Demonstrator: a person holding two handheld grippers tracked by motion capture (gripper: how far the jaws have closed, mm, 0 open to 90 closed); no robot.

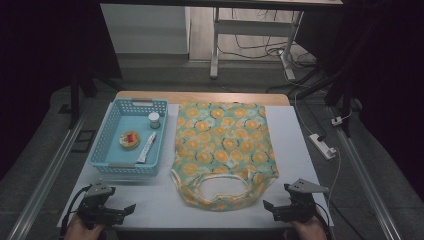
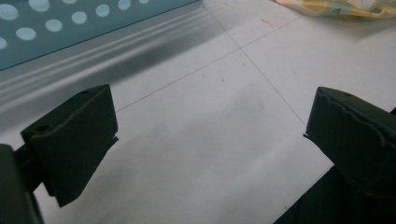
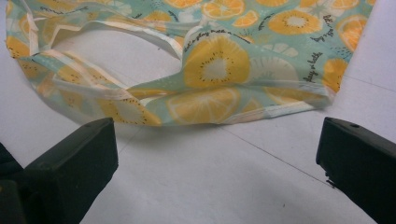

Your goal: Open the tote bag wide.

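Now both grippers are waiting wide apart.
Right gripper (image 1: 272, 209) is sitting nearer the teal orange-print cloth bag (image 1: 223, 150) (handles toward it), left gripper (image 1: 127, 210) farther.

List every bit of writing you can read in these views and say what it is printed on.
"play ... bath": small black script repeated between the orange slices on the citrus-print shirt; the words between are too blurred to read, so this reading is unsure.
Tube in the blue basket: any print too small to read.
Small white jar: no legible label.
Round tin: red mark, unreadable.
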